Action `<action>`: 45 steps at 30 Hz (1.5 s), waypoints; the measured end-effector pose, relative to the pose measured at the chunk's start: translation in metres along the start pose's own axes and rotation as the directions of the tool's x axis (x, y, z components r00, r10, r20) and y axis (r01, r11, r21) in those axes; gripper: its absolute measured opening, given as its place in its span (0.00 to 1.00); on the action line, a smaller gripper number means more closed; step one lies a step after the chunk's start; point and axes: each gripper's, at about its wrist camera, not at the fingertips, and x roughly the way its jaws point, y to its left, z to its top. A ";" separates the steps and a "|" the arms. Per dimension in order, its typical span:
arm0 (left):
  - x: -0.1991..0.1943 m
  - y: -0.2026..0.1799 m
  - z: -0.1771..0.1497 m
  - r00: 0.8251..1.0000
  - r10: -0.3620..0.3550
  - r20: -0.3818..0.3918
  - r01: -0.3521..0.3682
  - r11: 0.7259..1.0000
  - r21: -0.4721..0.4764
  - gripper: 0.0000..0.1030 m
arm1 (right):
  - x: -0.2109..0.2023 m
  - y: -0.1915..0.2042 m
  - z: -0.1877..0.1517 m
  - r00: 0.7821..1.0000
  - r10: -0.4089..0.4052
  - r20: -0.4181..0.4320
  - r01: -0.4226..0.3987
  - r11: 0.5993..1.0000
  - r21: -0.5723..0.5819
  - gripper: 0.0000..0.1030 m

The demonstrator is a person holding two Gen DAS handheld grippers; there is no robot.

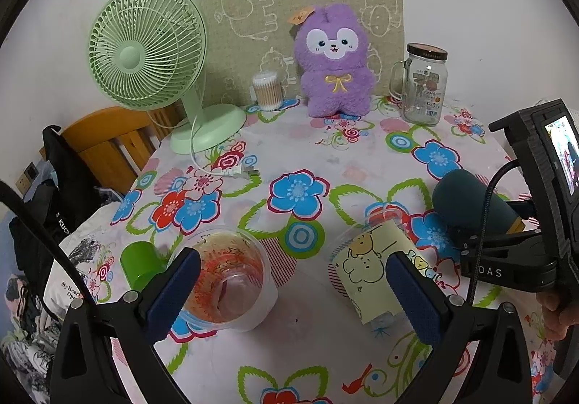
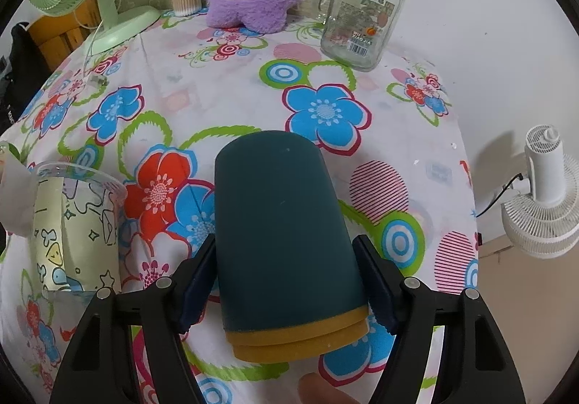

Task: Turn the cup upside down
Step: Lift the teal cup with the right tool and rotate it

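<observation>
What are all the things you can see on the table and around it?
Cup: 1, dark teal with a mustard band, between the right gripper's fingers.
Clear cups: 2; red-patterned one front left, yellow cartoon one front middle.
Green cup: 1, front left table edge.
Table fan: 1, pale green, back left, plug lying loose on the cloth.
Plush toy: 1, purple, back middle.
Cotton swabs: 1 tub, beside the toy.
Glass jar: 1, clear, dark lid, back right.
Tablecloth: 1, white with flowers.
Chair: 1, orange wood, behind the table.
White fan: 1, off the table, right.
Left gripper: open, above the clear cups.
Right gripper: shut on the cup.
</observation>
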 end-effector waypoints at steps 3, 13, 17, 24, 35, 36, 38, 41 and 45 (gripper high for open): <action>-0.002 0.001 -0.001 1.000 -0.002 0.004 0.002 1.000 -0.001 1.00 | -0.007 -0.003 -0.002 1.000 0.010 0.011 -0.010 1.000 0.011 0.72; -0.017 0.004 -0.009 1.000 -0.013 0.006 0.013 1.000 -0.003 1.00 | -0.028 -0.001 -0.025 0.999 0.047 0.022 -0.047 0.999 0.026 0.71; -0.026 0.009 -0.014 1.000 -0.009 0.018 0.009 1.000 -0.007 1.00 | -0.037 0.002 -0.038 0.998 0.053 0.029 -0.054 0.998 0.033 0.70; -0.040 0.018 -0.020 1.000 -0.016 0.027 0.016 1.000 -0.018 1.00 | -0.068 0.008 -0.062 0.995 0.066 0.079 -0.069 0.997 0.038 0.69; -0.059 0.025 -0.041 0.998 -0.059 0.019 0.059 0.998 -0.018 1.00 | -0.116 0.035 -0.139 0.986 0.089 0.140 -0.096 0.995 0.041 0.68; -0.062 0.025 -0.043 0.998 -0.058 0.022 0.058 0.998 -0.017 1.00 | -0.121 0.039 -0.146 0.984 0.096 0.149 -0.103 0.994 0.039 0.68; -0.066 0.025 -0.045 0.998 -0.051 0.031 0.051 0.999 -0.015 1.00 | -0.131 0.045 -0.158 0.979 0.112 0.169 -0.118 0.993 0.022 0.67; -0.073 0.028 -0.050 0.998 -0.061 0.031 0.062 0.998 -0.023 1.00 | -0.146 0.061 -0.173 0.971 0.125 0.202 -0.123 0.992 -0.025 0.66; -0.080 0.031 -0.057 0.998 -0.056 0.033 0.057 0.998 -0.024 1.00 | -0.157 0.081 -0.189 0.967 0.115 0.229 -0.101 0.992 -0.072 0.66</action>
